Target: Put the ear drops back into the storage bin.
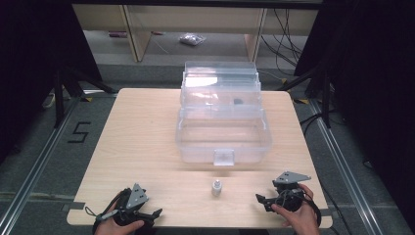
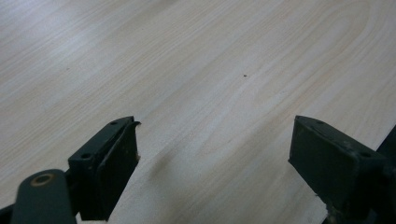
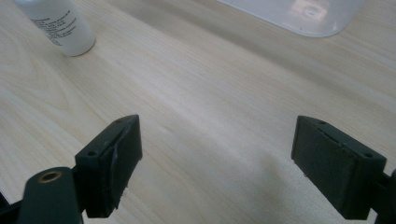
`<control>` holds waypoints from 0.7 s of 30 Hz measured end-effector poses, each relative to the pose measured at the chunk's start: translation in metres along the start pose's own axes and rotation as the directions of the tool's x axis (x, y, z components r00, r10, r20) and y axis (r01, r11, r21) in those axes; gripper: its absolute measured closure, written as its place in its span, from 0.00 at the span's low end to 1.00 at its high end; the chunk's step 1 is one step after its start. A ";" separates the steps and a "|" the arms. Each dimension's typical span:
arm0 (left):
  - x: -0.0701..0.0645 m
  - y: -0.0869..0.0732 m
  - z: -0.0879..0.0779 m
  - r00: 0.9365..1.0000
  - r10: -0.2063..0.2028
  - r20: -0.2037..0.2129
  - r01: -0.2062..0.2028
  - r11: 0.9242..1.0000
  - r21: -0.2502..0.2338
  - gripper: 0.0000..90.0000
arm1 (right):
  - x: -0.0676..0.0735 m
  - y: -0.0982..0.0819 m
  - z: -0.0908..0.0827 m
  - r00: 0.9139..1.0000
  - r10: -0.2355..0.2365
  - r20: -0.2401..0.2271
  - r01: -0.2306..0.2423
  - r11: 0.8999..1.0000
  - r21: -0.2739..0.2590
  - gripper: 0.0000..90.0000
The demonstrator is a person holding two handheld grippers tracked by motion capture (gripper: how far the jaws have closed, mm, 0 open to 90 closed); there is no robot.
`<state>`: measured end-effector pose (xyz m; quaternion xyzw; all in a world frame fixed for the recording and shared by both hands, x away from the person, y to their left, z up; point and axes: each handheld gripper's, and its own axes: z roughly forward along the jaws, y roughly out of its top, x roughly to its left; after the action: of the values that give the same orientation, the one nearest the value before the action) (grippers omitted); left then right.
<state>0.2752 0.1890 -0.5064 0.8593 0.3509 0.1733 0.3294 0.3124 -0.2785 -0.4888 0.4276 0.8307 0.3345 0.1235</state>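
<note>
Two hand-held grippers rest at the near edge of a wooden table, a small white bottle standing between them.

The left gripper and right gripper both have jaws spread apart, gripping nothing. Bare wood lies all around the bottle. A clear plastic box, lid open, sits beyond it, mid-table, well apart from both grippers.

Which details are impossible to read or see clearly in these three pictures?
- Small white bottle: the right gripper view's top edge cuts off its cap, and its label print is blurred.
- Dark spot in the clear plastic box: too small in the high view to identify.
- Left gripper: the high view's bottom edge cuts off part of the hand holding it.
- Bag on the floor: contents too small to tell.
</note>
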 end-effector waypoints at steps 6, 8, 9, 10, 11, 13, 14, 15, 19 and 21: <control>0.001 0.000 -0.001 1.000 0.022 -0.004 -0.022 1.000 0.005 0.17 | 0.003 0.002 -0.002 0.999 0.038 -0.005 -0.038 0.999 0.022 0.20; 0.000 0.000 0.000 1.000 -0.005 -0.002 0.005 1.000 -0.004 0.17 | 0.001 0.003 -0.002 1.000 -0.005 -0.015 0.005 1.000 0.024 0.23; 0.000 0.000 0.000 1.000 0.004 -0.003 -0.004 1.000 -0.005 0.17 | 0.003 0.004 -0.003 1.000 -0.002 -0.019 0.002 1.000 0.029 0.23; 0.001 0.000 -0.001 1.000 0.021 -0.004 -0.021 1.000 0.005 0.17 | 0.004 0.006 -0.003 1.000 -0.011 -0.024 0.012 0.999 0.036 0.23; 0.001 0.000 -0.001 1.000 0.021 -0.004 -0.021 1.000 0.005 0.17 | 0.004 0.006 -0.003 1.000 -0.011 -0.024 0.012 0.999 0.036 0.23; 0.001 0.000 -0.001 1.000 0.005 -0.006 -0.005 1.000 -0.006 0.17 | 0.009 0.009 -0.004 0.999 0.000 -0.034 0.002 0.999 0.052 0.23; 0.001 0.000 0.000 1.000 0.003 -0.004 -0.003 1.000 -0.007 0.17 | 0.009 0.009 -0.004 0.999 0.000 -0.034 0.002 0.999 0.052 0.23; 0.001 0.000 -0.001 1.000 0.008 0.003 -0.008 1.000 -0.003 0.17 | 0.009 0.010 -0.003 0.999 -0.029 -0.028 0.030 0.999 0.036 0.23; 0.000 0.000 0.000 1.000 -0.004 0.000 0.004 1.000 -0.012 0.17 | 0.011 0.015 -0.005 0.997 -0.072 -0.033 0.073 0.996 0.047 0.24; 0.001 0.000 0.000 1.000 0.000 0.002 0.000 1.000 -0.007 0.17 | 0.015 0.019 -0.008 0.998 -0.049 -0.036 0.052 0.995 0.080 0.24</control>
<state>0.2755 0.1896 -0.5062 0.8583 0.3497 0.1738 0.3329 0.3115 -0.2629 -0.4695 0.4052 0.8561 0.3047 0.1003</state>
